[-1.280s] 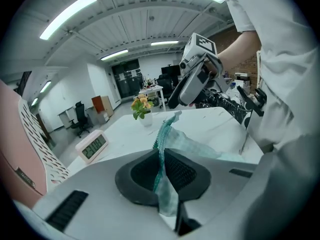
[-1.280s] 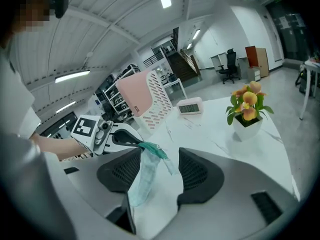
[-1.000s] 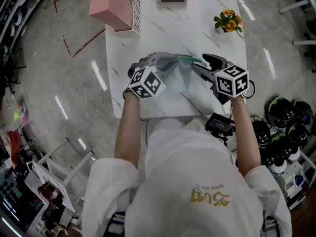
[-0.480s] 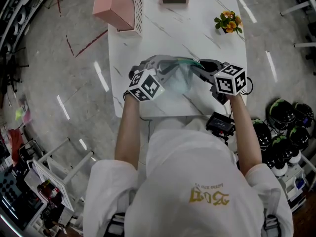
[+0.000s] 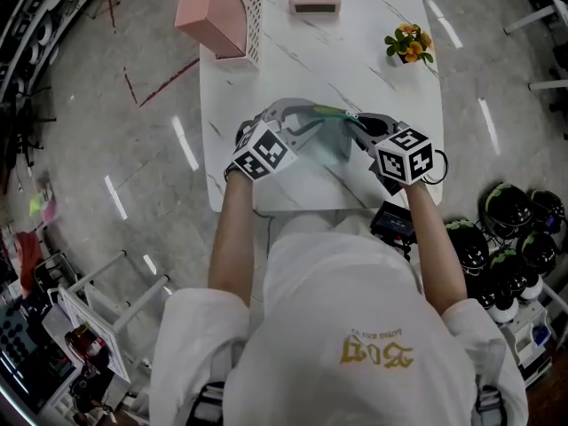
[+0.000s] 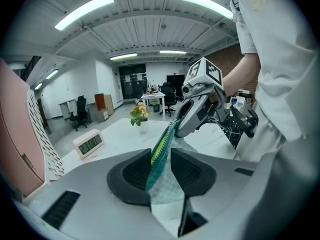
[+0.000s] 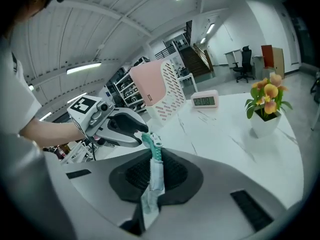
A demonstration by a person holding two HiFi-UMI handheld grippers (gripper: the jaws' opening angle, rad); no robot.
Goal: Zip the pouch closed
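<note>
A teal mesh pouch (image 5: 325,134) is held up over the white table (image 5: 266,69), stretched between my two grippers. My left gripper (image 5: 306,118) is at its left end and its jaws are opening. The green zip edge (image 6: 161,151) stands loosely between the pads, with a gap on each side. My right gripper (image 5: 357,122) is at the right end, jaws closing, and its pads press on the pouch's edge (image 7: 153,176) just below the teal zip end (image 7: 150,145). Each gripper view shows the other gripper: the right gripper (image 6: 176,131) and the left gripper (image 7: 141,134).
A pink perforated box (image 5: 222,16) stands at the table's far left, a small pink clock (image 5: 313,1) at the far edge, a flower pot (image 5: 410,43) at the far right. A black device (image 5: 395,223) hangs at the near right edge. Helmets (image 5: 524,229) lie on the floor.
My right gripper has come in from the right onto the pouch's right end and its wide jaws have closed there. The left hand has stayed in place.
</note>
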